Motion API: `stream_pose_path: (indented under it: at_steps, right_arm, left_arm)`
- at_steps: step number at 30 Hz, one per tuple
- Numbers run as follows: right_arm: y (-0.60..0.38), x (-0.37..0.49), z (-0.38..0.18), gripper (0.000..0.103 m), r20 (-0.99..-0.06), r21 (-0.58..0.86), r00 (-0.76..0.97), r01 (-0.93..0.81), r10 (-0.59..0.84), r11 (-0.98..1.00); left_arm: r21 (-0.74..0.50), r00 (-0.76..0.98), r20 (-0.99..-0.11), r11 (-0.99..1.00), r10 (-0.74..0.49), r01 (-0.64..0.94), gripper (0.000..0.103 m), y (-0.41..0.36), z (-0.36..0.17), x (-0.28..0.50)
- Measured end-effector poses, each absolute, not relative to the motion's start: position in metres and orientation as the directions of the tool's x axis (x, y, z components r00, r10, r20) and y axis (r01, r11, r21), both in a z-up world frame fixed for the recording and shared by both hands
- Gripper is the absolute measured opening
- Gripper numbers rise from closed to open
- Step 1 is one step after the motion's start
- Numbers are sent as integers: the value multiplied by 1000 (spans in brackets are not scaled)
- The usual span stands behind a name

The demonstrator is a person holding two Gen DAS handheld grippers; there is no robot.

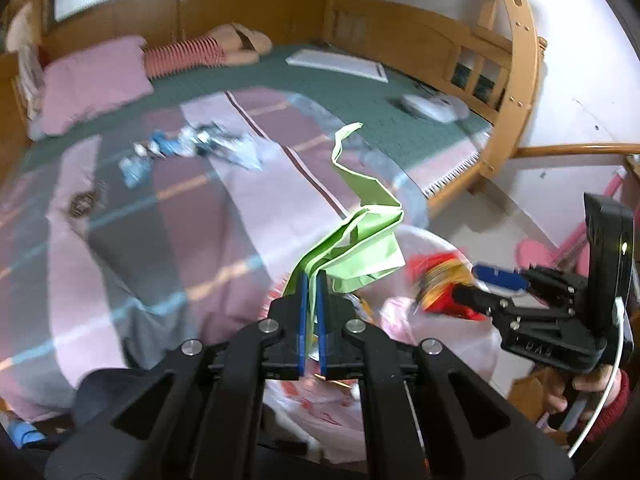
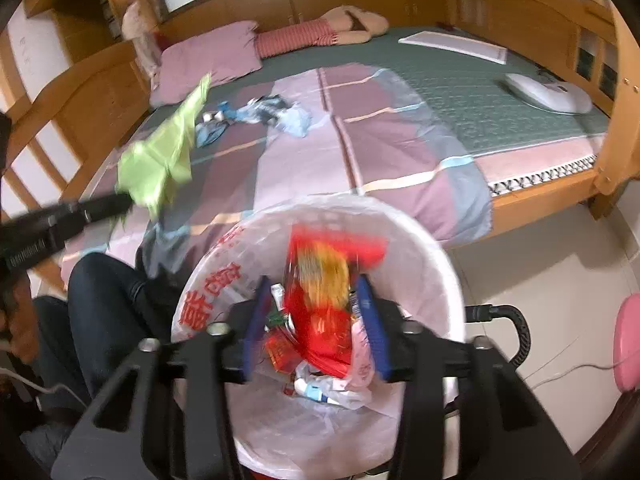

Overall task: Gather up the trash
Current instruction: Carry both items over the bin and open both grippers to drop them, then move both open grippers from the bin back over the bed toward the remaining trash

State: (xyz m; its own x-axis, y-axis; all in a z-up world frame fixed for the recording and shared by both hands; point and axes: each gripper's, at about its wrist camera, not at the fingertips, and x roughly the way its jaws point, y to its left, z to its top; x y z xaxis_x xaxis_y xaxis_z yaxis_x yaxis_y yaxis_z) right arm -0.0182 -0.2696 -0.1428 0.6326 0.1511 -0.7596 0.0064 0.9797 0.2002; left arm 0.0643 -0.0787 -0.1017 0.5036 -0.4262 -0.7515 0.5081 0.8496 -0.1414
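The mouth of the lined trash bin [image 2: 432, 264] lay open from above, though a red-and-yellow wrapper [image 2: 320, 280] hung between the spread fingers of the right gripper [image 2: 316, 292] right over it. The left gripper [image 1: 313, 280], clamped on a green paper [image 1: 360, 240], crowded the bin's left side. Beyond, the bedspread [image 2: 400, 152] lay bare except for a cluster of blue-and-white scraps [image 2: 260, 114].

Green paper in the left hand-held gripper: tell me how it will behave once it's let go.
The green paper is creased and folded, with a thin strip curling upward, so it is probably light and floppy. Pinched at one end by the left hand-held gripper, it holds some shape, so slightly stiff. Released, it would likely flutter and could miss the trash bin.
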Motion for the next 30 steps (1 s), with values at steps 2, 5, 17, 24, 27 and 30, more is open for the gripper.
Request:
stream_pose_path:
  at_steps: [2, 5, 17, 24, 27, 30]
  right_arm:
    - [-273, -20, -139, 52, -749, 190, 649, 16, 135, 982]
    - [-275, -24, -132, 62, -729, 146, 680, 38, 82, 989]
    - [-268, -29, -114, 72, -686, 15, 727, 62, -35, 998]
    - [-259, -29, -110, 73, -679, -17, 732, 61, -56, 998]
    - [-257, -28, -110, 73, -679, -20, 732, 57, -55, 998]
    - [-253, -27, -110, 73, -679, -27, 732, 53, -57, 998]
  left_arm:
    - [-150, 474, -765, 836, -437, 528, 5, -85, -109, 64]
    - [-168, 416, -787, 808, -455, 565, 6, -97, -122, 63]
    - [-243, 345, -813, 812, -469, 531, 77, -88, -135, 71]
    - [-217, 411, -802, 852, -434, 476, 80, -68, -121, 78]
    - [-214, 421, -799, 858, -429, 467, 80, -63, -119, 80]
    - [-213, 427, -799, 863, -424, 458, 81, -60, -119, 81]
